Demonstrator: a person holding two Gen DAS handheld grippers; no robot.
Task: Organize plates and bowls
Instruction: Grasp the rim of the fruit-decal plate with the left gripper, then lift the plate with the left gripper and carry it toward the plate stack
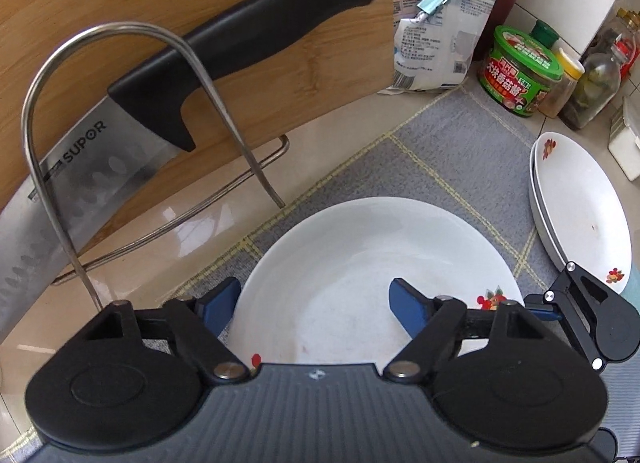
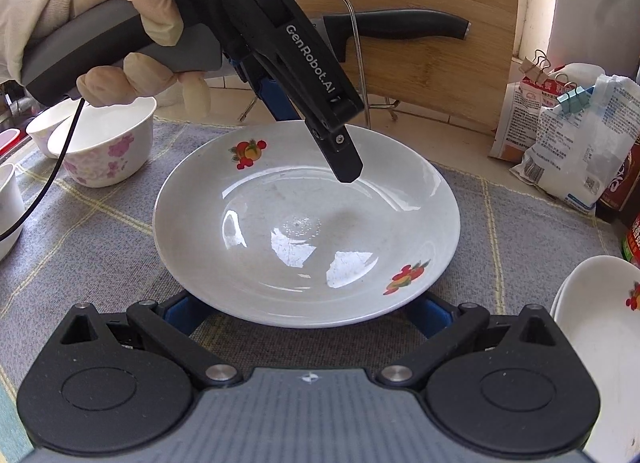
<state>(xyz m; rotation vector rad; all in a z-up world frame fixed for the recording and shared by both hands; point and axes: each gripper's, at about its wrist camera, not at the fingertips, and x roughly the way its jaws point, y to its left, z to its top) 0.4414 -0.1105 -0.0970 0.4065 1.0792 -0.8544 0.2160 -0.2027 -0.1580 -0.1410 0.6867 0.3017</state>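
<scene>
The pale glossy bench (image 1: 192, 223) is carrying a grey woven mat with thin yellow grid lines (image 2: 100, 231), and the mat is lying under nearly all the crockery. In the left wrist view, a tall bamboo cutting board (image 1: 120, 15) is leaning upright at 11 o'clock, with a large steel cleaver with a black handle (image 1: 224, 43) propped across its face inside a bent steel wire rack (image 1: 52, 75).

The round white ceramic plate with red fruit prints (image 2: 280, 231) is sitting on the mat at the centre of the right wrist view. A stack of matching white fruit-print plates (image 1: 580, 215) is resting at 3 o'clock of it in the left wrist view, near but apart. A white bowl with pink blossom prints (image 2: 108, 147) is standing at 9 o'clock in the right wrist view, with other white bowls just beside it at the edge.

The left hand-held gripper (image 1: 316, 303) is hanging over the central plate with its blue fingers (image 1: 408, 307) spread wide, one over the plate's basin and the other outside its rim, closing on nothing. The right hand-held gripper (image 2: 304, 311) is likewise spread, its blue fingers (image 2: 182, 313) showing on both sides of the plate's near rim at 6 o'clock; whether they are touching the plate I cannot tell.

Clipped white paper bags (image 1: 440, 31) and a green-lidded sauce jar (image 1: 520, 71) are standing at 1 o'clock in the left wrist view.
</scene>
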